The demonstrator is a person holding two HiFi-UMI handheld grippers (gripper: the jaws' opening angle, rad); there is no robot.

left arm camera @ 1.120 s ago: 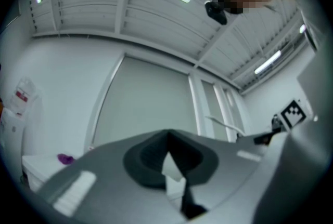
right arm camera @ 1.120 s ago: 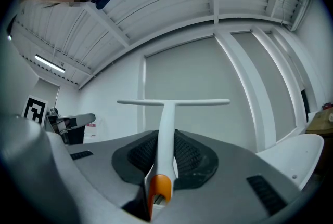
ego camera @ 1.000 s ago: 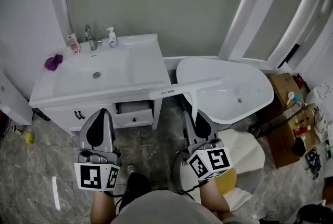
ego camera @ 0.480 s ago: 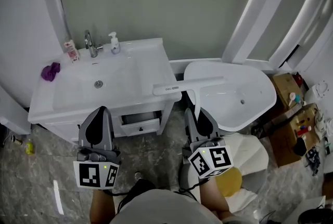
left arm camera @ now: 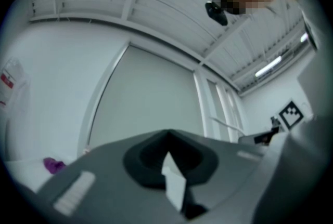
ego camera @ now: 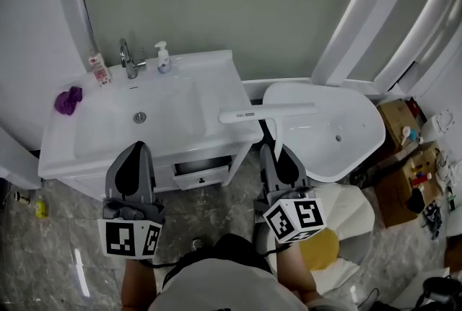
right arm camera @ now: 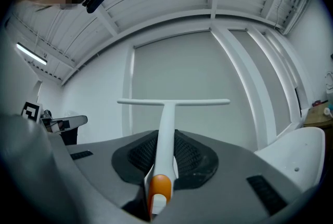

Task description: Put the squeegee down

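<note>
The white squeegee (ego camera: 267,113) has a long straight blade and a thin handle with an orange end (right arm camera: 160,186). My right gripper (ego camera: 279,155) is shut on that handle, with the blade held level out in front. In the head view the blade hangs across the right corner of the white vanity (ego camera: 180,97) and the near rim of the bathtub (ego camera: 354,136). In the right gripper view the squeegee handle (right arm camera: 165,134) runs up between the dark pads of the right gripper (right arm camera: 164,140). My left gripper (ego camera: 133,155) is shut and holds nothing, in front of the vanity. The left gripper (left arm camera: 169,140) points at the wall mirror.
On the vanity's back edge stand a faucet (ego camera: 128,57), a soap bottle (ego camera: 164,57) and a small tube (ego camera: 99,68); a purple cloth (ego camera: 68,100) lies at its left. A drawer (ego camera: 202,172) below stands slightly open. Cardboard boxes (ego camera: 397,118) with bottles sit at the right.
Both grippers have travelled forward toward the vanity and the wall. The squeegee went with the right gripper, and its blade now lies further over the vanity's right corner.
</note>
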